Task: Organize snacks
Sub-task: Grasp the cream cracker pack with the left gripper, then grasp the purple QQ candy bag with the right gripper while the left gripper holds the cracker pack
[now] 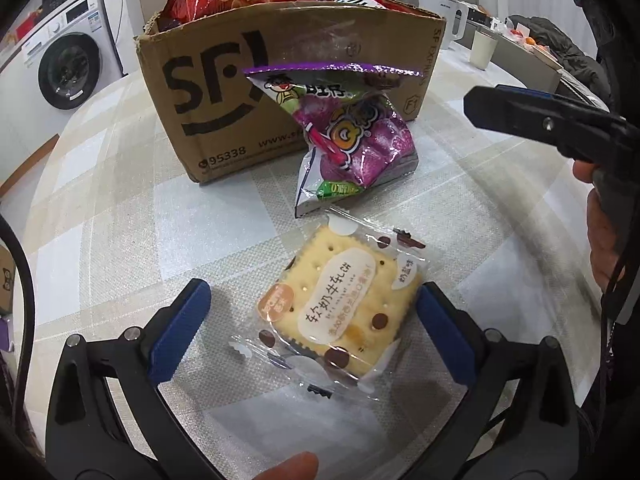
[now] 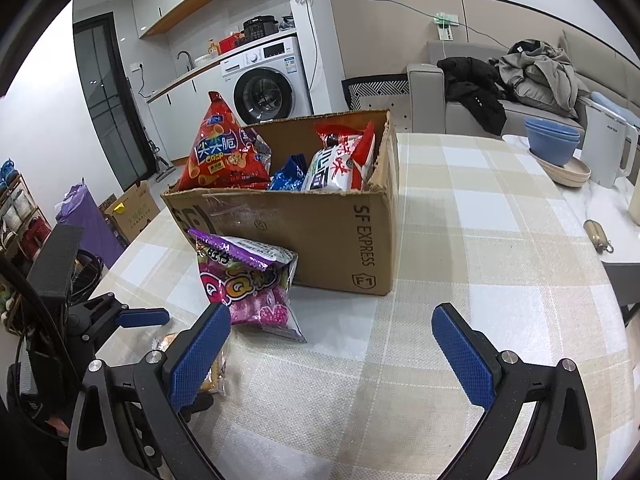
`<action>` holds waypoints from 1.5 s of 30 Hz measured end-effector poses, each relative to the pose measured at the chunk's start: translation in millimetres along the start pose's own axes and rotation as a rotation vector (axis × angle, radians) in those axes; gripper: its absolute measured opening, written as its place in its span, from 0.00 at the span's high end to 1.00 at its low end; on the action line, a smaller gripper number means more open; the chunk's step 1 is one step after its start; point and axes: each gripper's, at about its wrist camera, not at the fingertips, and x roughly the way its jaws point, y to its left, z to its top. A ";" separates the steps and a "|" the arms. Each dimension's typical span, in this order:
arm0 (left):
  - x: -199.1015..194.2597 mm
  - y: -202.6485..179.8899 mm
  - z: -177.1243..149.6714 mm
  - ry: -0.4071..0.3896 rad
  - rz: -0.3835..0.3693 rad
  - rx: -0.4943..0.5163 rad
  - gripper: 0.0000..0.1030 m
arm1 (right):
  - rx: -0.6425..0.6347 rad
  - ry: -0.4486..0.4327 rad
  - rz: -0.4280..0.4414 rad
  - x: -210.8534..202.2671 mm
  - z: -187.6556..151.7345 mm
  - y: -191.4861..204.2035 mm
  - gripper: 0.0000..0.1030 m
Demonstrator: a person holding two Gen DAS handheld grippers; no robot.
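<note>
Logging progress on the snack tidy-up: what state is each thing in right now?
Cardboard box: open, holding snack bags.
Purple candy bag: outside, leaning on the box.
Cracker packet: sealed, flat on the table, between the left gripper's fingers.
Left gripper: open.
Right gripper: open, empty.

White washing machine [image 2: 264, 94], grey sofa [image 2: 460, 110], checked tablecloth [image 2: 480, 240].

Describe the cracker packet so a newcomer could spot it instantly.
Find the cardboard box on the checked tablecloth. A purple candy bag leans on its front; nearer lies the cracker packet, between the open left gripper. It alone is flat, clear and square.
</note>
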 end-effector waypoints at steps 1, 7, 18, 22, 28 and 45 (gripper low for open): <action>1.3 -0.3 0.5 0.001 0.001 0.001 0.01 | -0.001 0.005 0.001 1.3 -0.2 0.3 0.01; 0.5 -1.8 -2.1 -0.007 -0.017 0.025 0.07 | -0.011 0.011 0.001 2.7 -1.7 2.1 0.01; -9.0 -13.9 -2.9 -0.038 -0.067 0.084 0.42 | -0.013 0.010 -0.001 2.4 -2.4 4.1 0.01; -16.0 -4.0 -4.1 -0.053 -0.094 0.051 0.42 | -0.013 0.009 0.000 2.2 -2.5 3.8 0.01; -31.3 16.1 -5.2 -0.084 -0.095 0.006 0.42 | -0.002 0.013 0.003 3.8 -3.4 2.4 0.01; -73.0 76.0 -5.6 -0.163 -0.028 -0.102 0.42 | 0.000 0.094 0.046 35.5 -11.6 22.4 0.01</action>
